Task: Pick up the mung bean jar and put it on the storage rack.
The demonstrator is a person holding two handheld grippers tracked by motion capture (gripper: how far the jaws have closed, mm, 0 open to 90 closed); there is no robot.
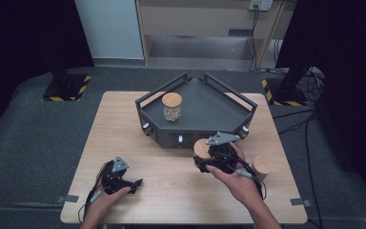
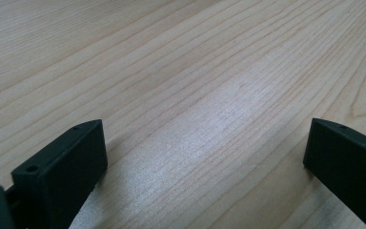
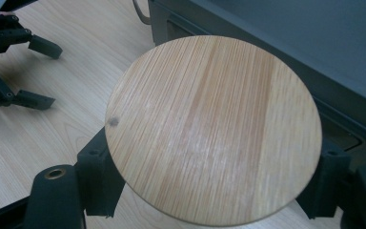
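My right gripper (image 1: 204, 161) is shut on a jar with a round wooden lid (image 1: 201, 148), held just above the table in front of the dark tray (image 1: 228, 107). In the right gripper view the lid (image 3: 214, 129) spans the gap between both black jaws, which press on the jar's sides below it. My left gripper (image 1: 134, 185) rests low over the table near its front left. Its jaws stand wide open with bare wood between them (image 2: 205, 157). It also appears in the right gripper view as the other gripper (image 3: 9, 67).
A second wooden-lidded jar (image 1: 172, 107) stands inside the tray at its left. A third jar (image 1: 263, 167) stands on the wooden table (image 1: 124, 124) right of my right hand. The tray's front wall (image 3: 276, 62) is close behind the held jar.
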